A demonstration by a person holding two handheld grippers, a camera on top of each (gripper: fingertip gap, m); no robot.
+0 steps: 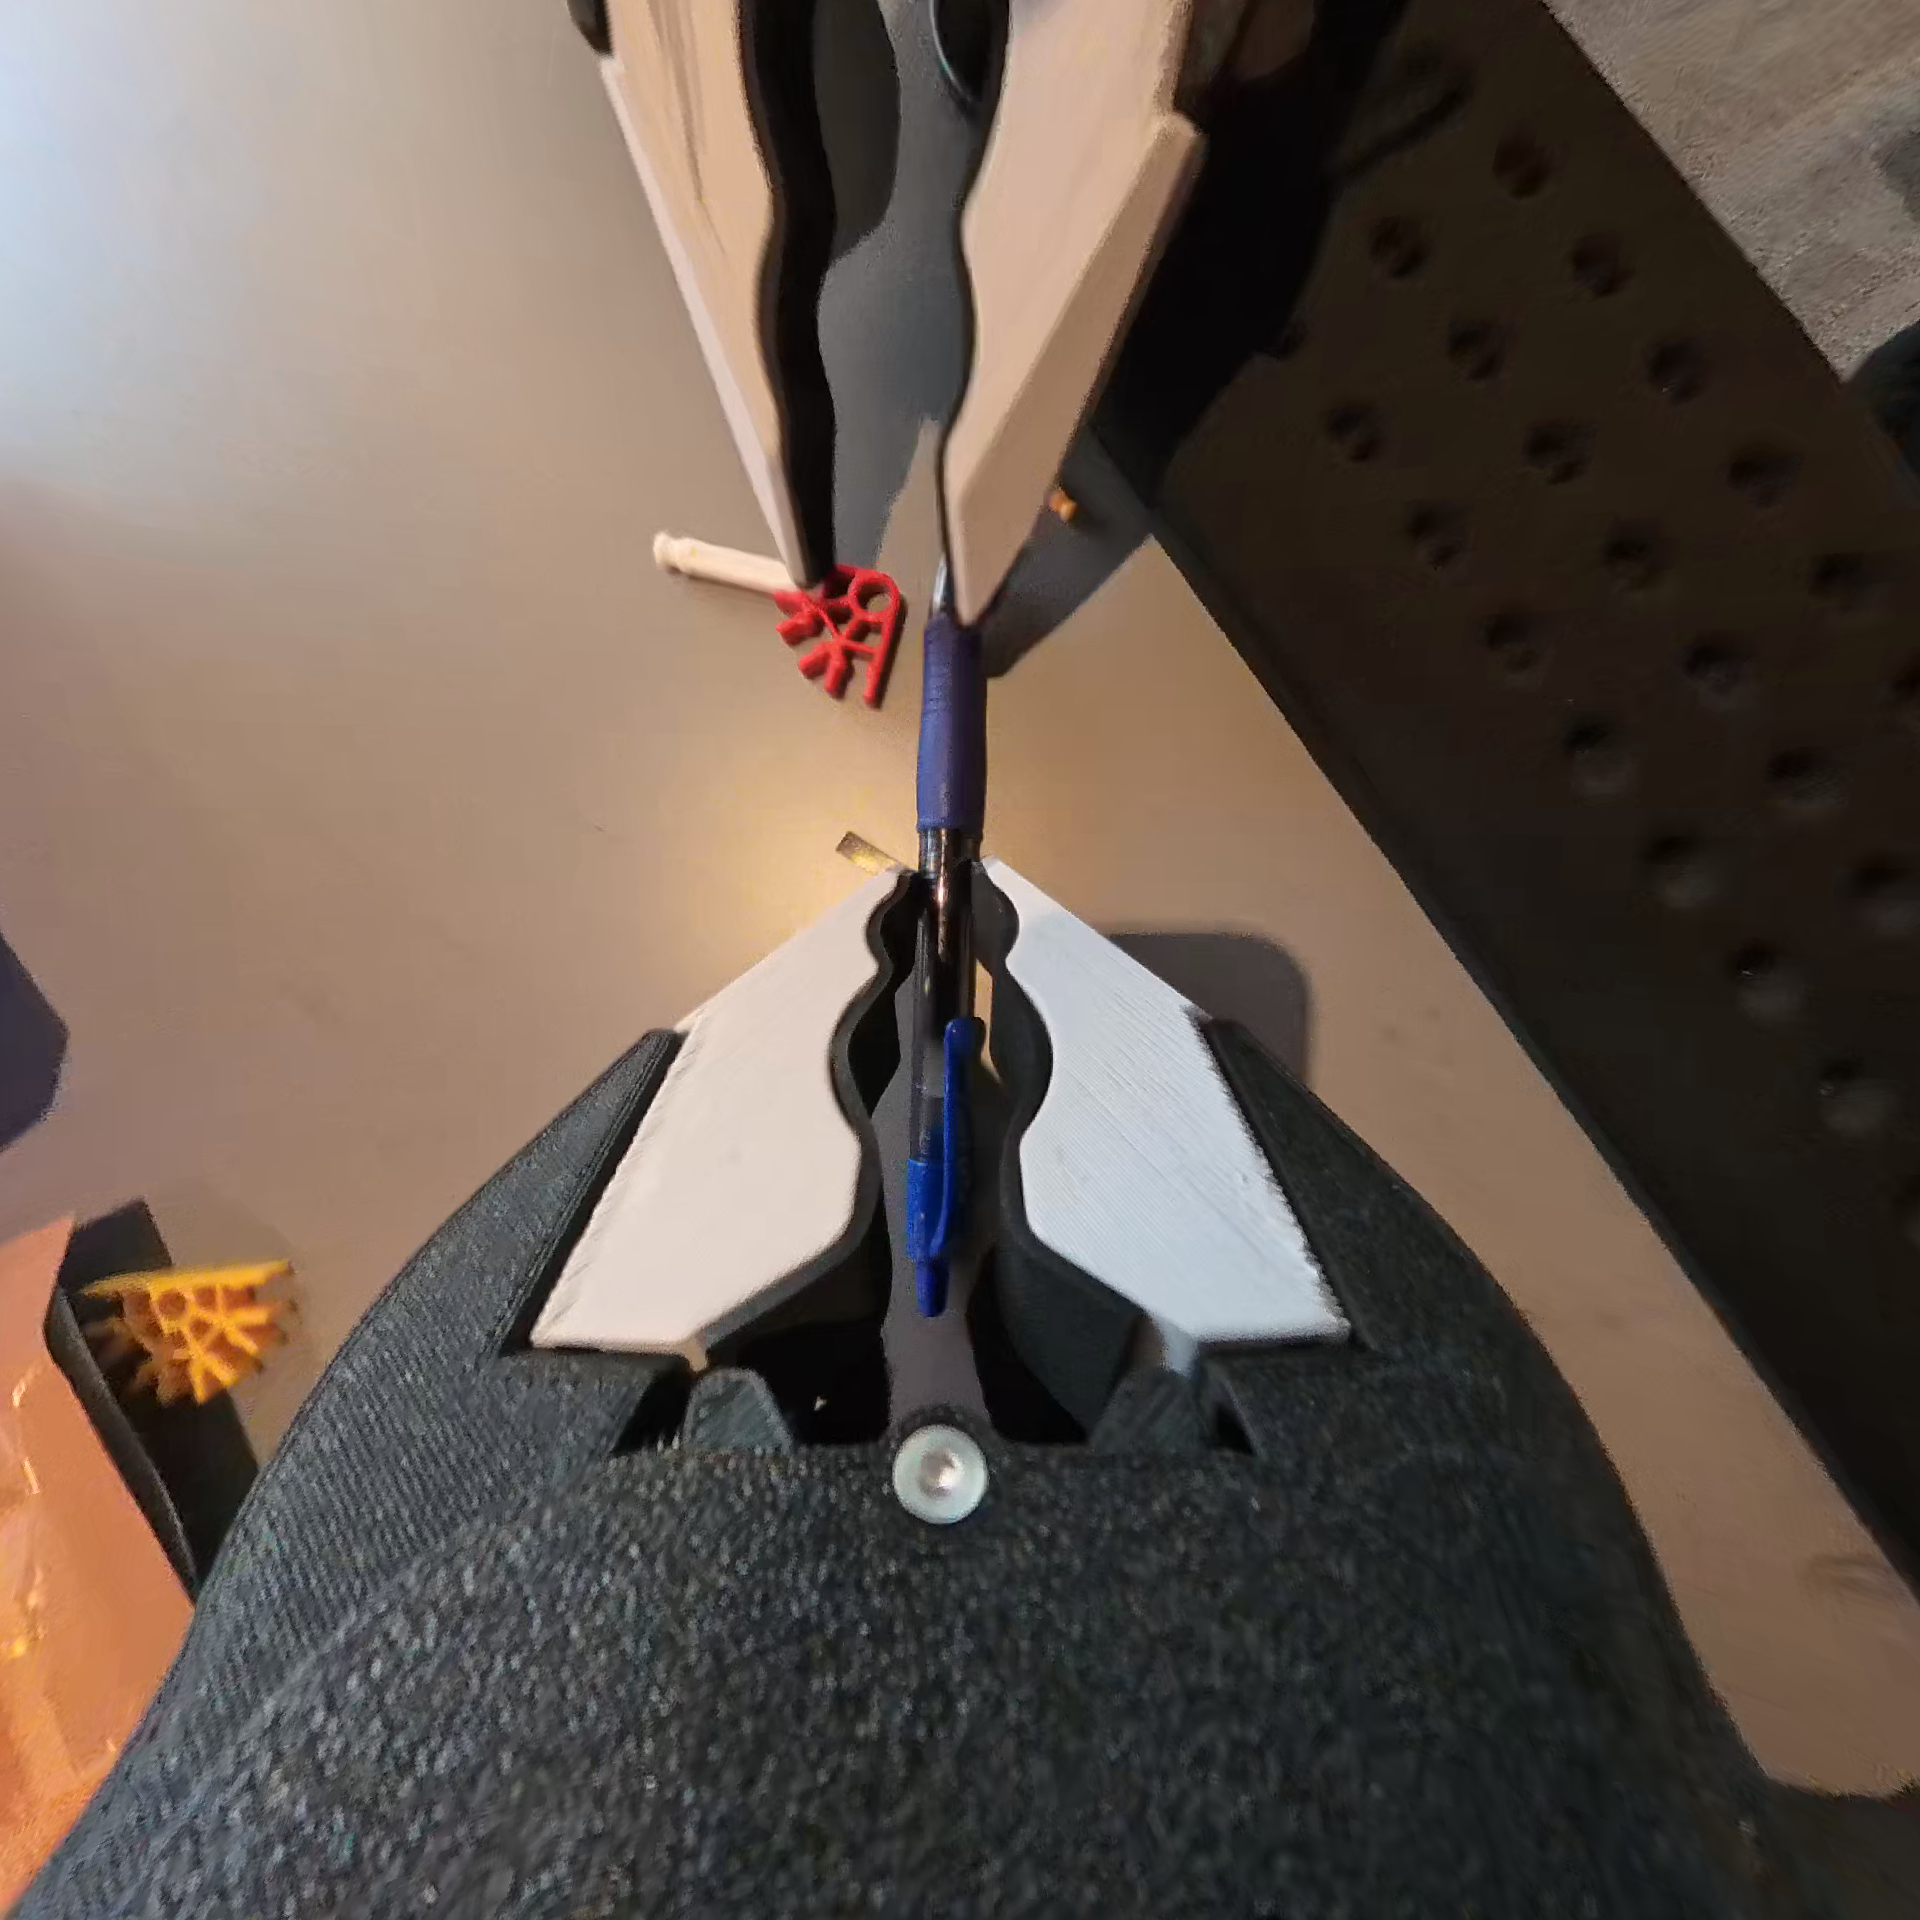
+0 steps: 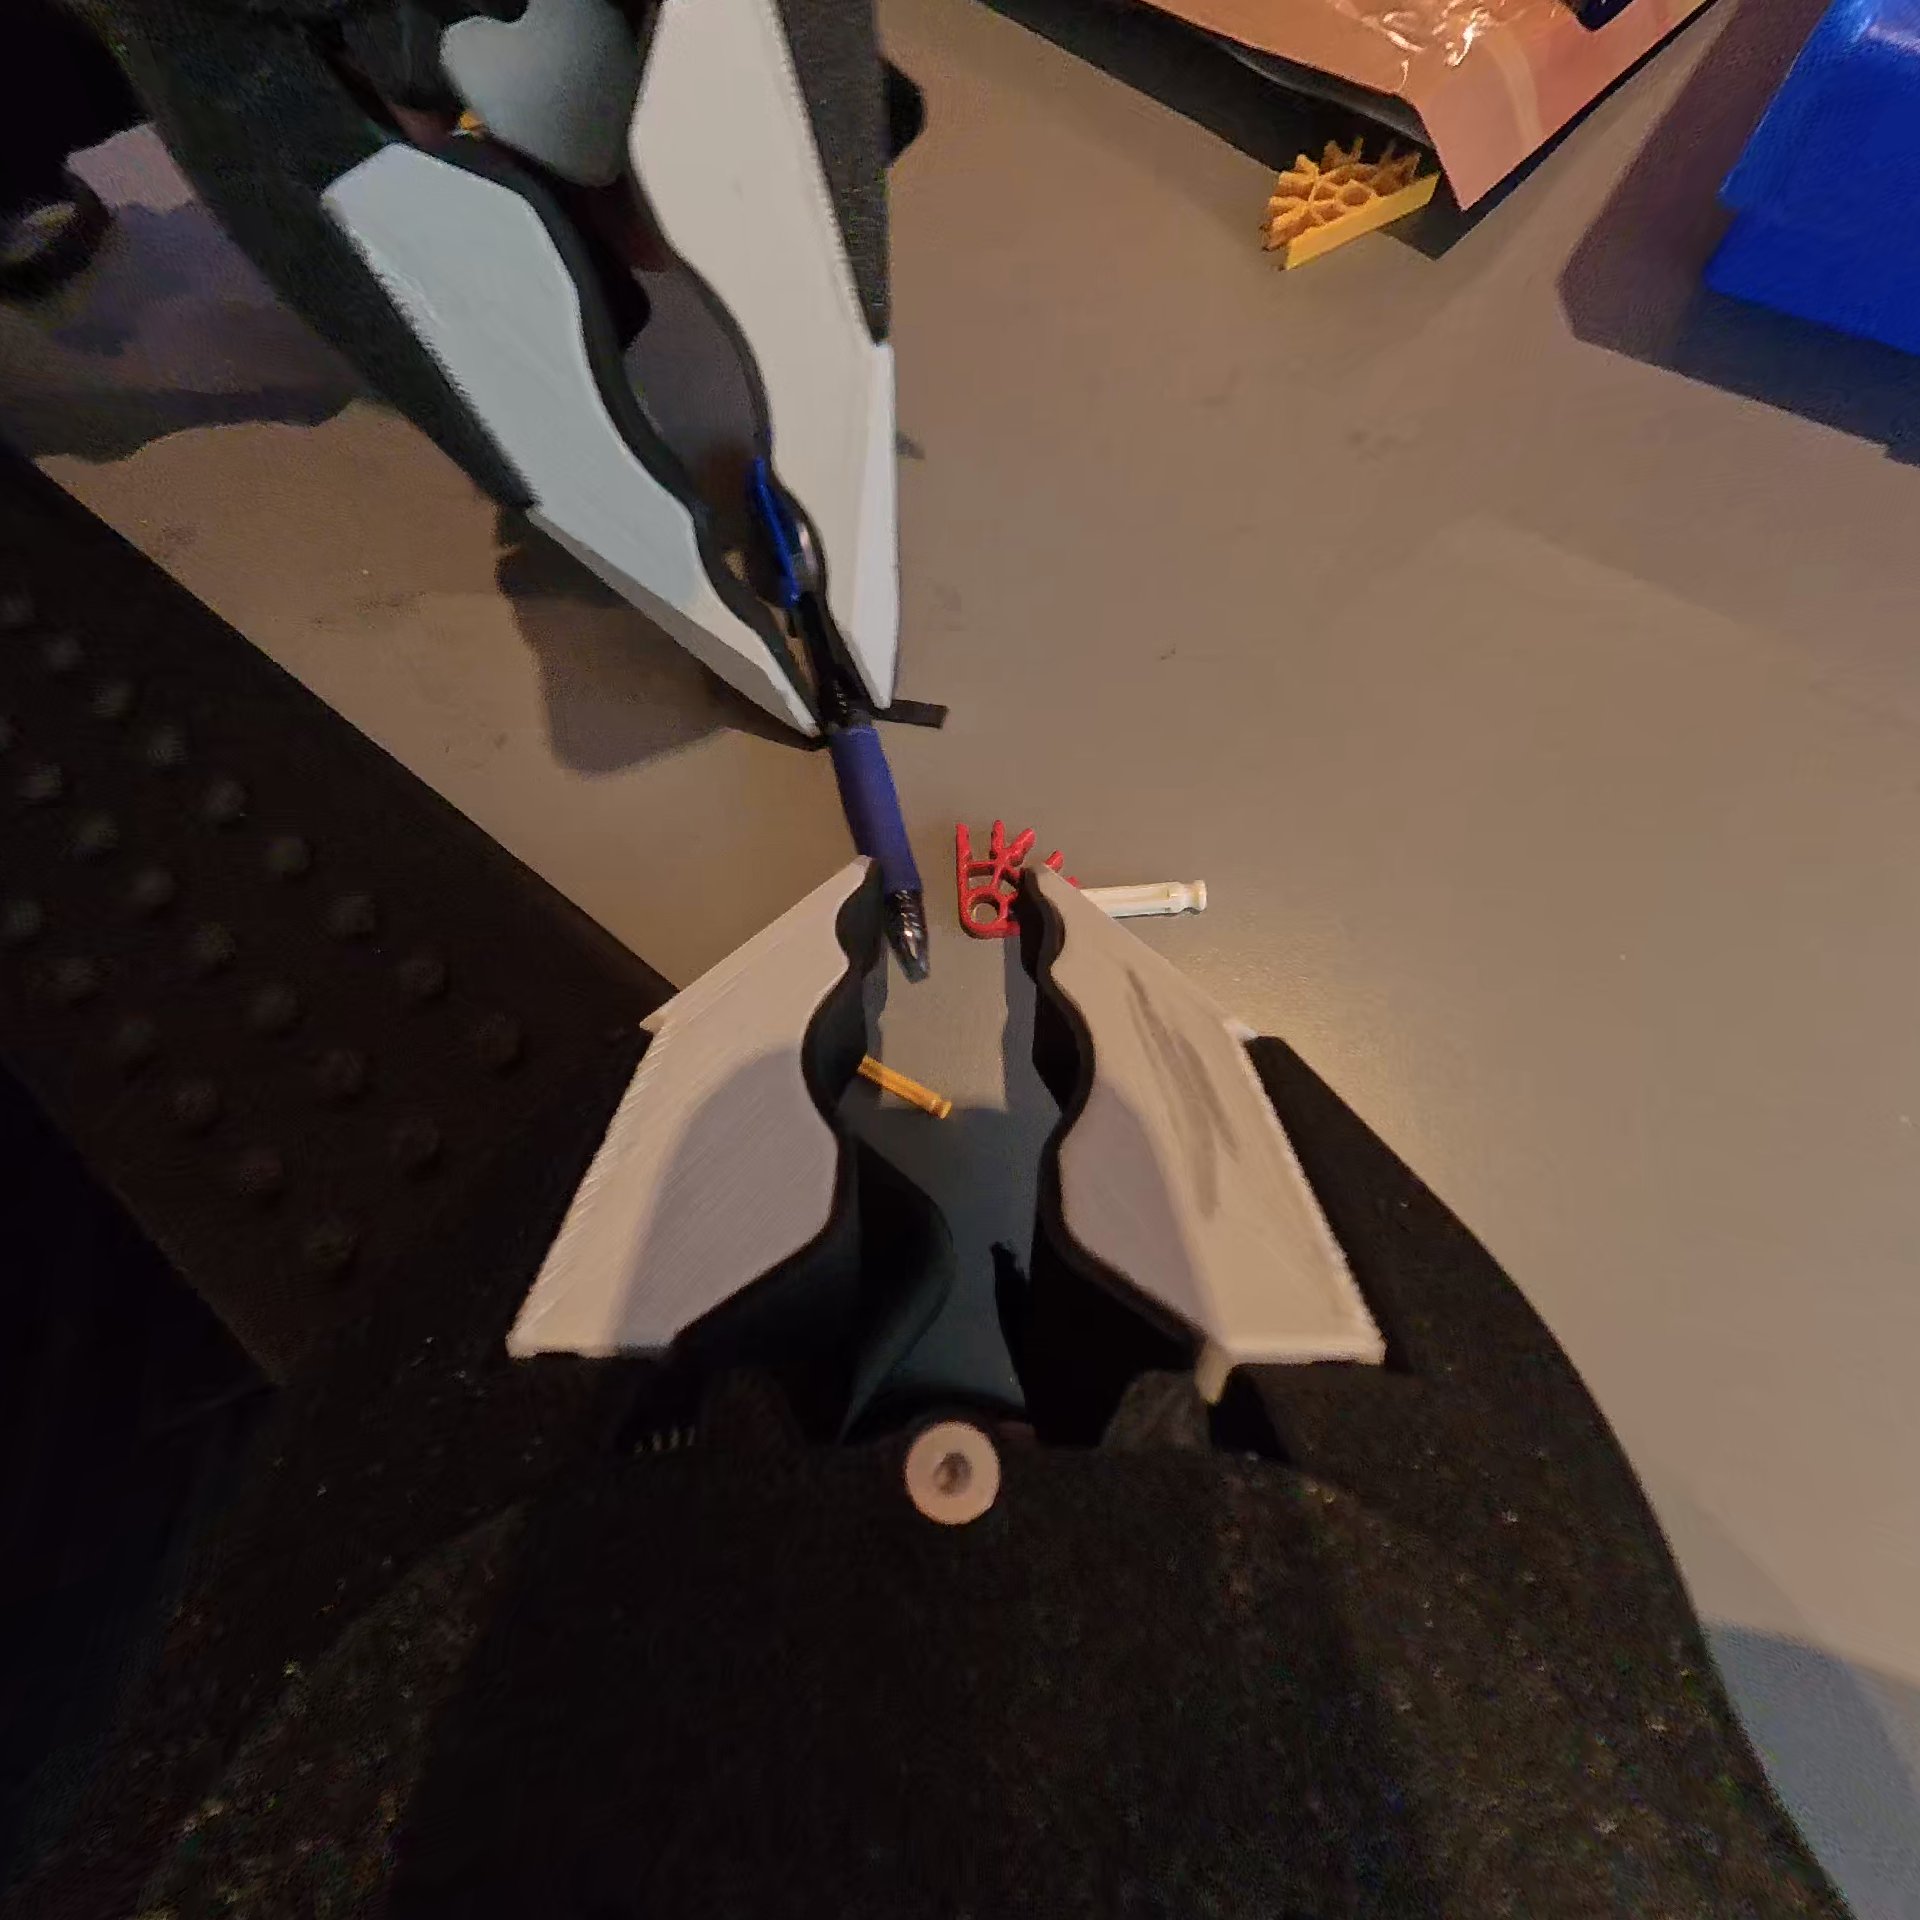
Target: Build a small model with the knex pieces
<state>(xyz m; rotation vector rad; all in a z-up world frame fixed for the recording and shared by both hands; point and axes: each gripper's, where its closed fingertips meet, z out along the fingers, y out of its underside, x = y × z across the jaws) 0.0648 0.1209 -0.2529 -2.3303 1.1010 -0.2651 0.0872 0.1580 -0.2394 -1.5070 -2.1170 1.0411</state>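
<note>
My left gripper (image 1: pixel 945 873) is shut on a blue pen (image 1: pixel 948 717), with the clip end back between its fingers and the blue grip and tip sticking out forward. My right gripper (image 2: pixel 948 878) is open, and the pen's tip (image 2: pixel 912 935) sits in its gap, close to its left finger (image 2: pixel 831 935). I cannot tell if they touch. The left gripper also shows in the right wrist view (image 2: pixel 847 717), and the right gripper in the left wrist view (image 1: pixel 896 592). Both are low over the grey table (image 2: pixel 1351 727).
A red connector piece (image 2: pixel 987 883) and a white rod (image 2: pixel 1148 896) lie just beyond the right fingertips. A small yellow rod (image 2: pixel 904 1086) lies under them. A black perforated board (image 2: pixel 208 935), a yellow connector (image 2: pixel 1340 203), a shiny copper-coloured packet (image 2: pixel 1455 83) and a blue box (image 2: pixel 1839 187) lie around. There is about 5 centimeters between the tips of the two grippers. From the left gripper's tips to the yellow connector (image 2: pixel 1340 203) is close to 15 centimeters. The left camera catches it too, in the left wrist view (image 1: pixel 194 1310).
</note>
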